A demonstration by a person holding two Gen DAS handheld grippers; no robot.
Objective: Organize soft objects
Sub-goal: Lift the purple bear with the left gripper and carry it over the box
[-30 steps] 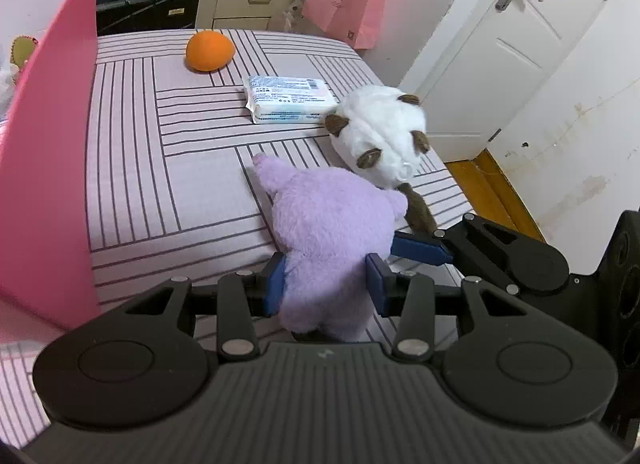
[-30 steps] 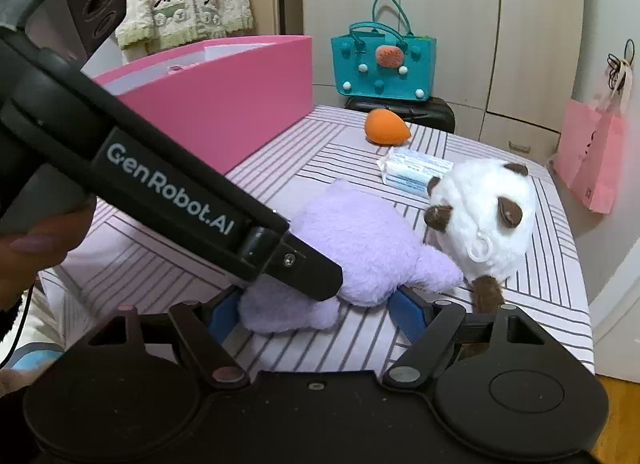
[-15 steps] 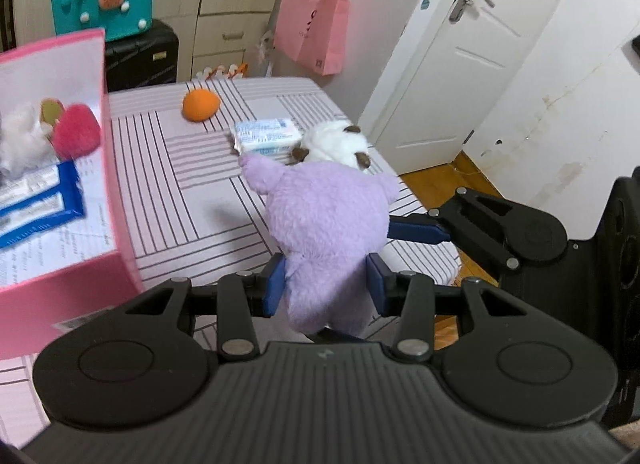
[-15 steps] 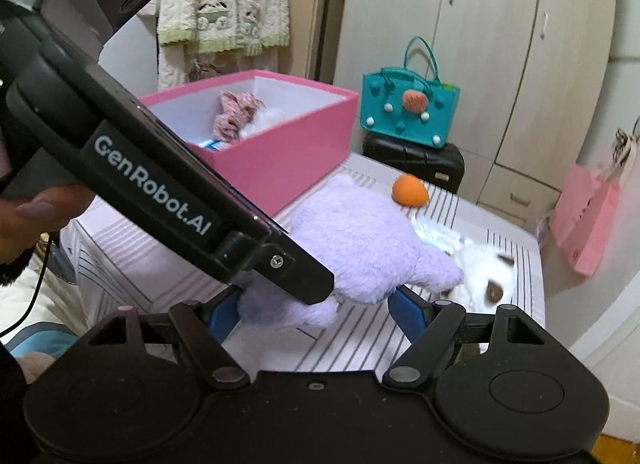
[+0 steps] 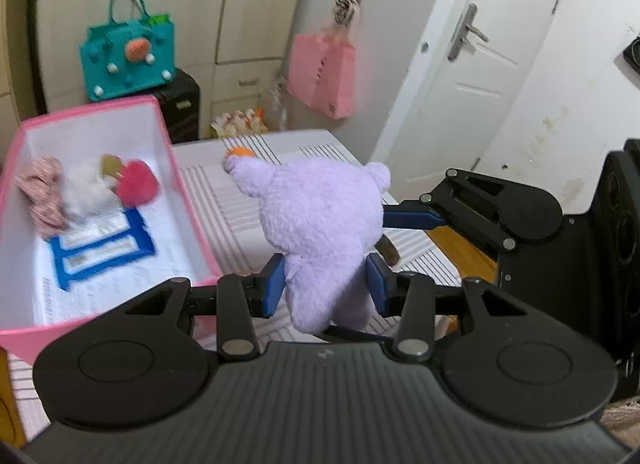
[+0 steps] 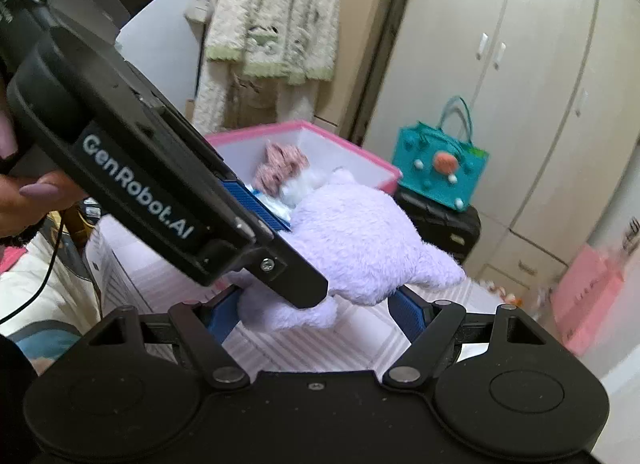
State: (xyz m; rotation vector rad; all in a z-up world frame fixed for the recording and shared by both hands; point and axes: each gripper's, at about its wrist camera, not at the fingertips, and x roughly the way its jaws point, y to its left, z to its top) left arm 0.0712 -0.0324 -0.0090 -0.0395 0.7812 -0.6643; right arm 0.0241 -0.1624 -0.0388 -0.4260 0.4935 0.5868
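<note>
Purple plush toy [image 5: 320, 224] hangs above the striped tabletop [image 5: 236, 208], pinched from two sides at once. Left tool [image 5: 326, 284] has its blue pads pressed into the toy's lower body, one on each flank, the fur bulging between them. Right tool [image 6: 316, 310] grips the same toy, its blue pads set wider and bearing on opposite ends of the body; in the left wrist view one of its pads meets the toy's right side. A person's hand [image 6: 28, 200] wraps the handle of the left tool at the left edge of the right wrist view.

Pink box [image 5: 188, 200] stands open on the tabletop just left of the lifted toy. Inside lie a pink knitted piece [image 5: 42, 196] at the far left, a white fluffy item [image 5: 86, 192] beside it, a red plush [image 5: 136, 184] touching that, and a blue-and-white pack [image 5: 102, 248] nearer the camera.

Orange object [image 5: 238, 152] shows at the far edge of the tabletop, partly hidden behind the toy's arm. Beyond the tabletop a teal handbag [image 5: 128, 56] sits on a black case [image 5: 182, 104], a pink bag [image 5: 322, 76] hangs by the white door [image 5: 472, 76], and a cream knit garment [image 6: 272, 12] hangs near the wardrobe [image 6: 520, 84].
</note>
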